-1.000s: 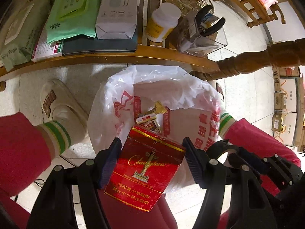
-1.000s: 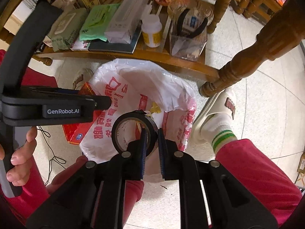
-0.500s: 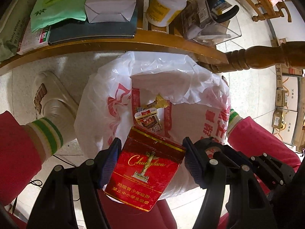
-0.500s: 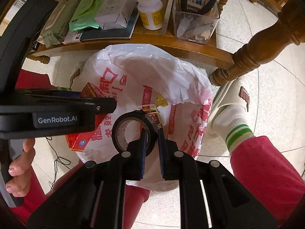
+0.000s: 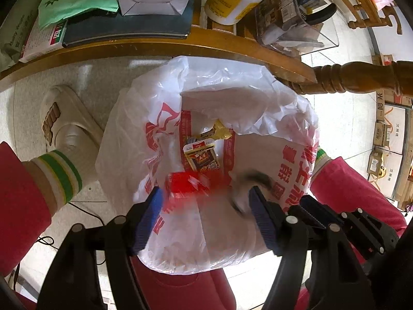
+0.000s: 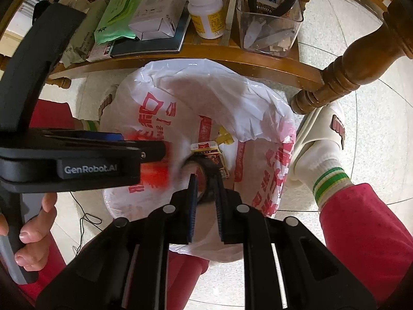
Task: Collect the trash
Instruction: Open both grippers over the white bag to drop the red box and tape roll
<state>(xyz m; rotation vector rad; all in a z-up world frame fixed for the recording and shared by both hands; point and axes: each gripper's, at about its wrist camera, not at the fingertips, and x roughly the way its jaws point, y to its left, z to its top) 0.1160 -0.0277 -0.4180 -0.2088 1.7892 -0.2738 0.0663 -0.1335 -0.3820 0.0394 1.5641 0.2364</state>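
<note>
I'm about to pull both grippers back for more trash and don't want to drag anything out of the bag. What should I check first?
1. Left gripper jaws open: ok.
2. Red pack free of the left fingers, over the bag: ok, though motion-blurred.
3. Black tape roll released by the right gripper: cannot tell; it sits between narrowly set jaws.
4. Bin bag mouth open beneath both grippers: ok.
5. Small packet lying inside the bag: ok.
</note>
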